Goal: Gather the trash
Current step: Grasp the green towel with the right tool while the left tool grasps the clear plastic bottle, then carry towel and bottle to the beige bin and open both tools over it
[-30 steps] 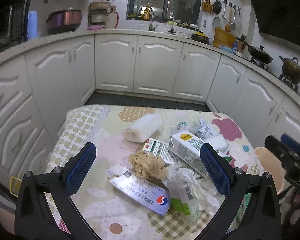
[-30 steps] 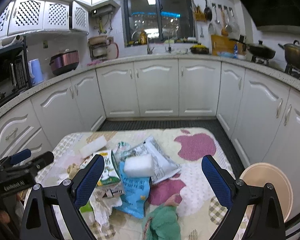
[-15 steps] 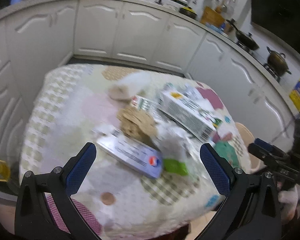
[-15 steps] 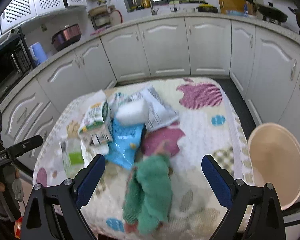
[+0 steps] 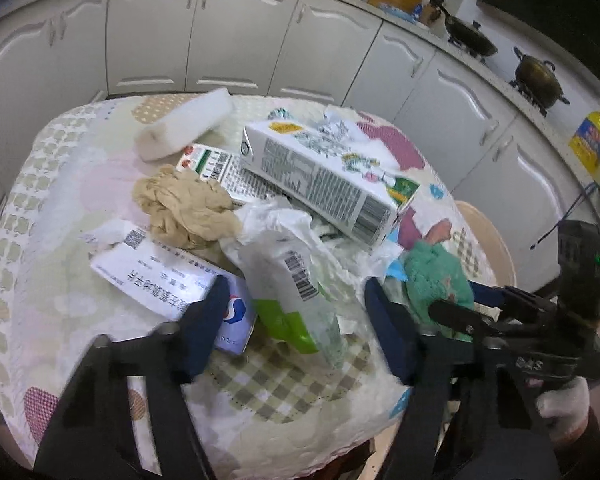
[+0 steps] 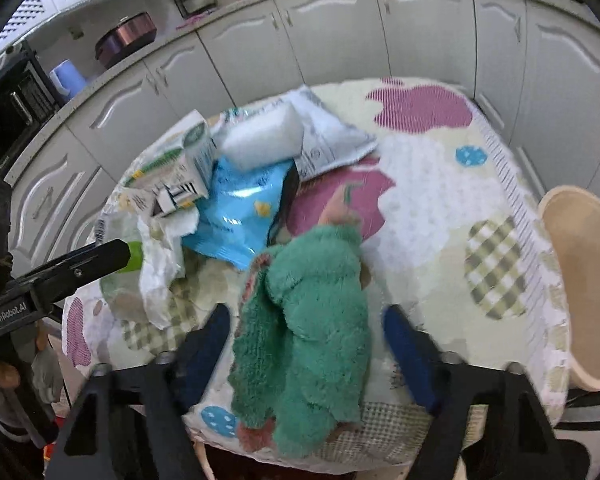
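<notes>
Left tongs (image 5: 296, 320) closing astride plastic wrapper (image 5: 288, 280), right tongs (image 6: 306, 344) likely ungripped astride green towel (image 6: 312, 320)

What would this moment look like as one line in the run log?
task: collect trash | left gripper: jaws closing around clear plastic wrapper | right gripper: jaws closing around green towel | bin: beside table

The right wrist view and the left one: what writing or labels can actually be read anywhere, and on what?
"GenRobot.AI": white letters on the black body of the left gripper, seen in the right wrist view.
White flat box with a red-and-blue roundel: printed characters, too blurred to read.
White milk carton: small print and barcode, unreadable.
Clear plastic wrapper: barcode only.
Blue snack bag: nothing legible.
</notes>
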Demonstrator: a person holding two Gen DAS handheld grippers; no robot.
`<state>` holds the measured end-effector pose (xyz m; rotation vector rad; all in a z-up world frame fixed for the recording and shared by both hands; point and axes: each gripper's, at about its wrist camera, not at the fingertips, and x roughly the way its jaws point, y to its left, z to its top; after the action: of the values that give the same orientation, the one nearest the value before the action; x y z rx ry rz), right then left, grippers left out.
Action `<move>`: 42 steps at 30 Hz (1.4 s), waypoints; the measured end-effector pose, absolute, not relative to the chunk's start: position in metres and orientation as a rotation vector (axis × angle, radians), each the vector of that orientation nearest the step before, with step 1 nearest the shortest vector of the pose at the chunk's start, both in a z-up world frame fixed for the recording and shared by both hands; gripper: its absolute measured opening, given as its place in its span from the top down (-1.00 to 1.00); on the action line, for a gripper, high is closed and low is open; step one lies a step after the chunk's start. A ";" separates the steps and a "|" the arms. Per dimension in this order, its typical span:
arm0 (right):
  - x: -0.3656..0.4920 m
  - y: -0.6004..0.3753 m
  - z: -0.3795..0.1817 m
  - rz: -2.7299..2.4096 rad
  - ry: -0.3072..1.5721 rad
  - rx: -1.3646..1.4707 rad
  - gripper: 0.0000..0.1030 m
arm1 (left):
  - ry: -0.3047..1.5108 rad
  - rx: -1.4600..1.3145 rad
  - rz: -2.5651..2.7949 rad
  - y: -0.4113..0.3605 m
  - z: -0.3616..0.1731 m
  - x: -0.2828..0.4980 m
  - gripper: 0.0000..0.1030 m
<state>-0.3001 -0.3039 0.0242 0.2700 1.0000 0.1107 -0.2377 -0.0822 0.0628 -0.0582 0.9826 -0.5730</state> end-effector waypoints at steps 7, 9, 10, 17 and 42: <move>-0.303 -0.309 0.025 0.145 0.979 0.292 0.16 | 0.978 -0.062 -0.544 -0.067 0.065 -0.243 0.66; -0.308 -0.311 0.034 0.161 0.955 0.288 0.18 | 0.970 -0.060 -0.536 -0.058 0.071 -0.249 0.69; -0.309 -0.311 0.039 0.168 0.944 0.288 0.18 | 0.968 -0.063 -0.535 -0.057 0.074 -0.252 0.71; -0.320 -0.324 0.061 0.184 0.880 0.287 0.19 | 0.896 -0.065 -0.587 -0.061 0.113 -0.275 0.72; -0.343 -0.554 0.012 -0.379 0.946 0.441 0.19 | 0.992 0.057 -1.025 -0.332 0.114 -0.268 0.72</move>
<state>-0.3428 -0.5537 0.0118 0.4412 0.9463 -0.3790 -0.2679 -0.3318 0.1141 0.0572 0.9919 -1.0248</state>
